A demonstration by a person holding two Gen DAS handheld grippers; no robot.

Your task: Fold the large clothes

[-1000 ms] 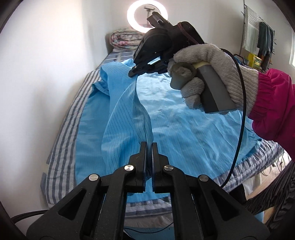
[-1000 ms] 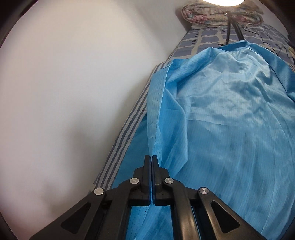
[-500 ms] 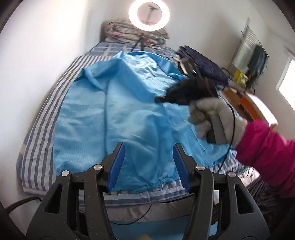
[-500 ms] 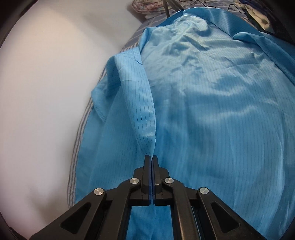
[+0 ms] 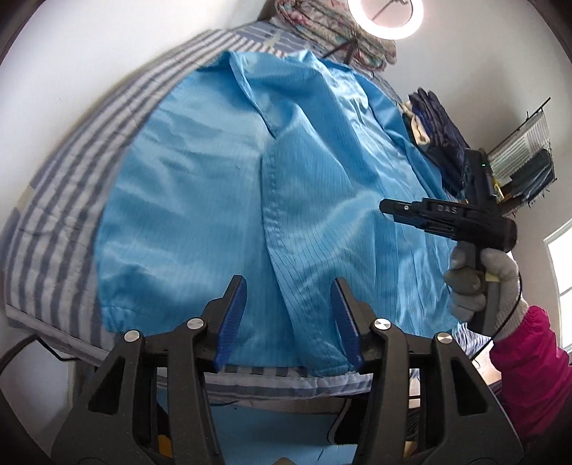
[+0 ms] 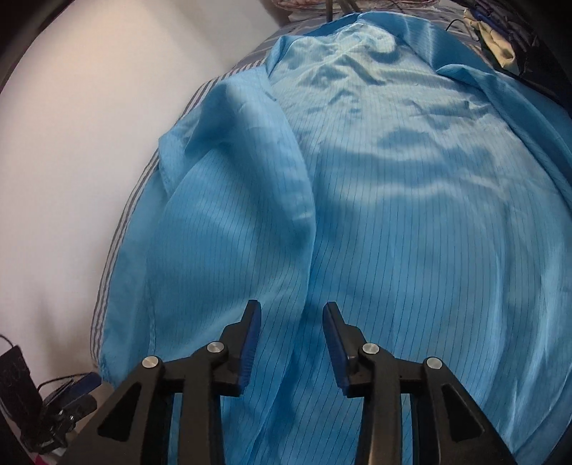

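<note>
Your left gripper (image 5: 289, 320) is wide open, nothing between the blue pads, hovering over the near hem of the blue pinstriped coat (image 5: 221, 200). Your right gripper (image 6: 291, 343) is also spread open and empty, above the coat's lower half; in the left wrist view it sits at the right (image 5: 388, 207), held in your gloved right hand (image 5: 482, 286) over the coat's right side. The coat lies spread flat on the striped bed (image 5: 64, 200), collar toward the far end, left front panel folded over the body with its stitched edge running down the middle. Ring light (image 5: 385, 14) and a folded quilt (image 5: 332, 35) sit at the head of the bed; dark clothes (image 5: 439, 139) are piled along the coat's right side.
</note>
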